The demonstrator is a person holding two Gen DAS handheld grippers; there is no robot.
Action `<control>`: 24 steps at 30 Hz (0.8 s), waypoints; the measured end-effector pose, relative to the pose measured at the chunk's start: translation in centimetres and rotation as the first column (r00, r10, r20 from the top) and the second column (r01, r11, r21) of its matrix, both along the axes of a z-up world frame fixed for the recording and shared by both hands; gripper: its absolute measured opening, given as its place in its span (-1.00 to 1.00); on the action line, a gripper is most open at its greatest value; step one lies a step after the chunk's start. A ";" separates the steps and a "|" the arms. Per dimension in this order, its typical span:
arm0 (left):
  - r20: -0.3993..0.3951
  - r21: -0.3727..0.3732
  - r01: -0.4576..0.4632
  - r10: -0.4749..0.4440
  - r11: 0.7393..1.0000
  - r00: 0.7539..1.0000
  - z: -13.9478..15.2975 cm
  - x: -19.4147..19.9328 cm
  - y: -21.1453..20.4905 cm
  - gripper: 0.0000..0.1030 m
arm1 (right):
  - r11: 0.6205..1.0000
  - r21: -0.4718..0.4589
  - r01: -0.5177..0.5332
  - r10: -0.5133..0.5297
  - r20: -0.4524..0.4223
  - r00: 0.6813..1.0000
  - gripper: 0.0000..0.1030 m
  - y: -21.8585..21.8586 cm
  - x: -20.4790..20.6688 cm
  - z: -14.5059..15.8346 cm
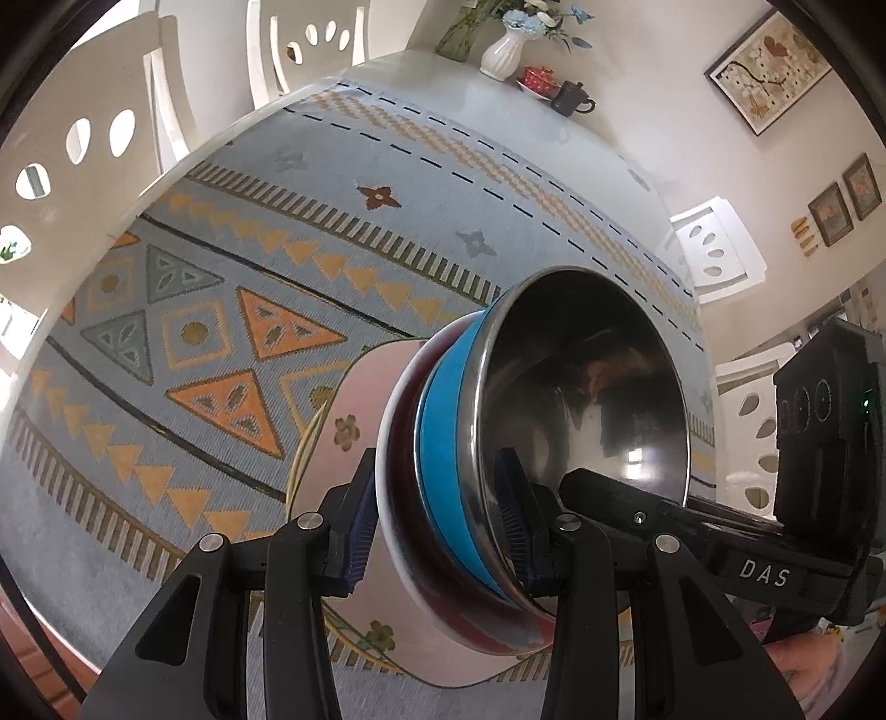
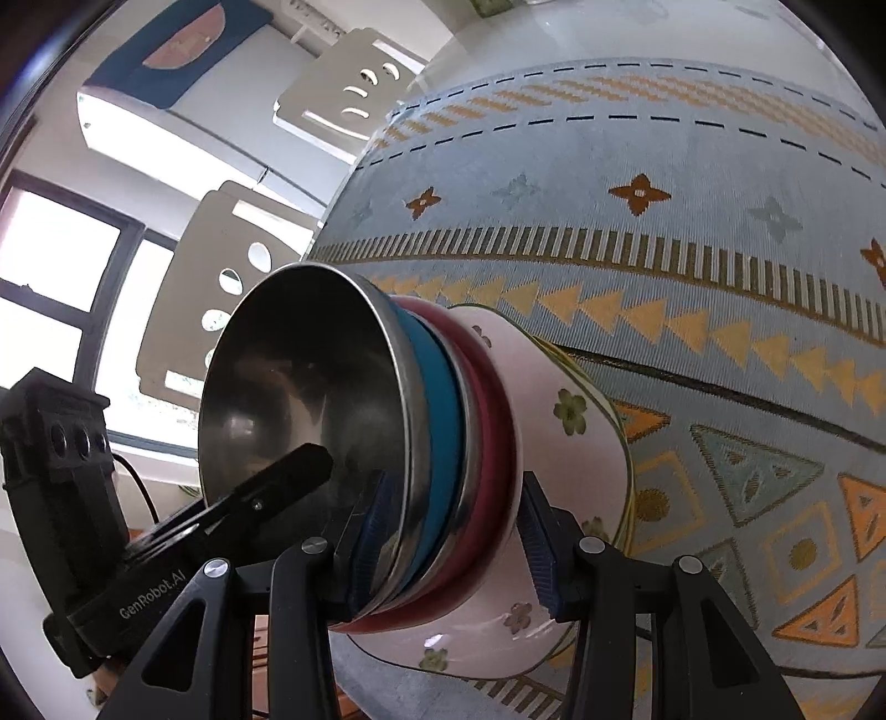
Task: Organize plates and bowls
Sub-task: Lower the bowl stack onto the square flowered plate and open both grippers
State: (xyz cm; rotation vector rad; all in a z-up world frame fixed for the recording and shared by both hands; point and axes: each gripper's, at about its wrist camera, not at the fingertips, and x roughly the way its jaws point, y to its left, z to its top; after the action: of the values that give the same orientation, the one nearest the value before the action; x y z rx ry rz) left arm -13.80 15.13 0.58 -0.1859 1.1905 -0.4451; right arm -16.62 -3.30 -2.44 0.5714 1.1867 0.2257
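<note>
left tongs (image 1: 440, 520): nearest the lens in the left wrist view, black arms with blue ribbed pads; clamped across the rims of the bowl stack, one pad on the white outer wall, the other inside the steel bowl.
right tongs (image 2: 451, 540): same build, clamped on the opposite side of the same stack, one pad inside the steel bowl, one on the pink bowl's outer wall.
bowl stack (image 1: 470, 471): nested bowls held between both tongs over the desk, tipped on its side.
stack axis: runs roughly level, openings facing right in the left wrist view and left in the right wrist view; bases point toward the patterned cloth.
steel bowl (image 1: 587, 387): innermost, shiny dark interior with reflections, thin bright rim.
blue bowl (image 1: 437, 443): only a band of its wall shows behind the steel rim.
red bowl (image 2: 490, 443): a narrow dark red band next in line.
pink bowl (image 2: 559, 443): outermost, pale pink-white with small green flowers and a thin yellow-green edge.
tablecloth (image 1: 221, 277): light blue with orange and teal triangles, dashes and stripes, covering the desk (image 1: 498, 111).
far end: white vase (image 1: 501, 52) with flowers, dark teapot (image 1: 573, 98).
hard to make out: bowl bases hidden behind one another; whether the stack touches the cloth cannot be told.
</note>
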 end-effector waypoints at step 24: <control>-0.004 0.113 0.100 -0.101 0.989 0.995 6.0 0.7 0.5 0.55 | 0.980 -0.191 -0.057 0.031 -0.137 0.990 0.31 1.8 -0.1 5.7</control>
State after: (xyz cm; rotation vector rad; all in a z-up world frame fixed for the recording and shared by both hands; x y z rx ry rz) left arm -13.08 15.67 6.61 -0.0280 1.2238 -0.4644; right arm -16.73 -1.46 3.21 0.3933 1.3351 0.1077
